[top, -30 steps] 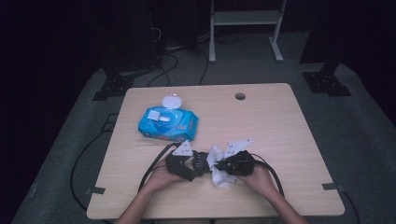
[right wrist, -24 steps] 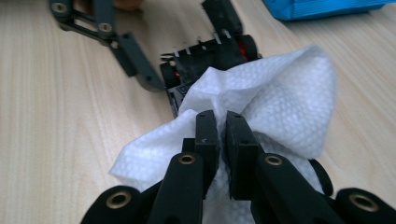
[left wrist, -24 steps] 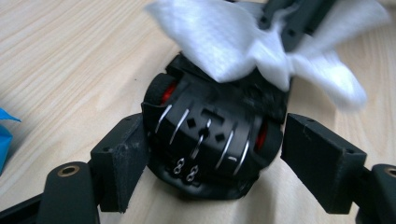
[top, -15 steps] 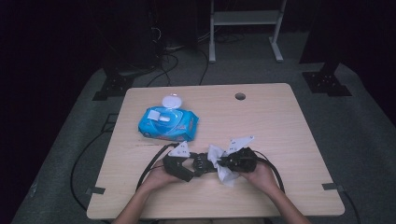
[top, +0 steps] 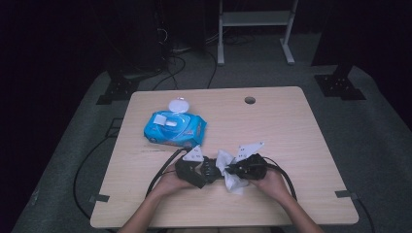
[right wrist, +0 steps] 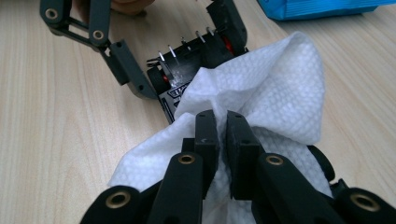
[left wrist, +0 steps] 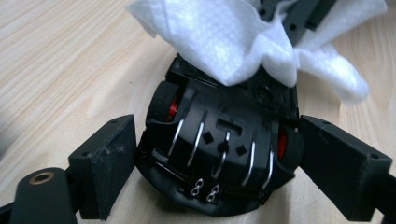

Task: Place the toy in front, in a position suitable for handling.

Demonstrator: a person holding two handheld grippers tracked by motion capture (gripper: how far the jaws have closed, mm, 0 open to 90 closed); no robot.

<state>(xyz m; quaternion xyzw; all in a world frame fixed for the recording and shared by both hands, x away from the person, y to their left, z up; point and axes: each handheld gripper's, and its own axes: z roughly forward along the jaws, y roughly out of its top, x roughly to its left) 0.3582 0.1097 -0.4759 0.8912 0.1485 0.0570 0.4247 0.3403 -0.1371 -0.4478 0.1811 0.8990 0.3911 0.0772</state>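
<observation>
Toy car point(left wrist: 219, 154) is sitting gripped between the left tongs point(left wrist: 212, 172), while the right tongs point(right wrist: 222, 140) are clenching a wipe point(right wrist: 275, 88); wipe pack point(top: 175, 128) lying lid-open on the far-left tabletop point(top: 291, 131).

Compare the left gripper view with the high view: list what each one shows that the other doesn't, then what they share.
Left gripper view: the underside of the black toy car, with metal strips and red wheel hubs, set between the left gripper jaws.

High view: the blue wipes pack with its lid open, the table with its cable hole, both of the person's hands, and the right gripper.

Both: the white wipe draped on the car, and the wooden tabletop.
</observation>
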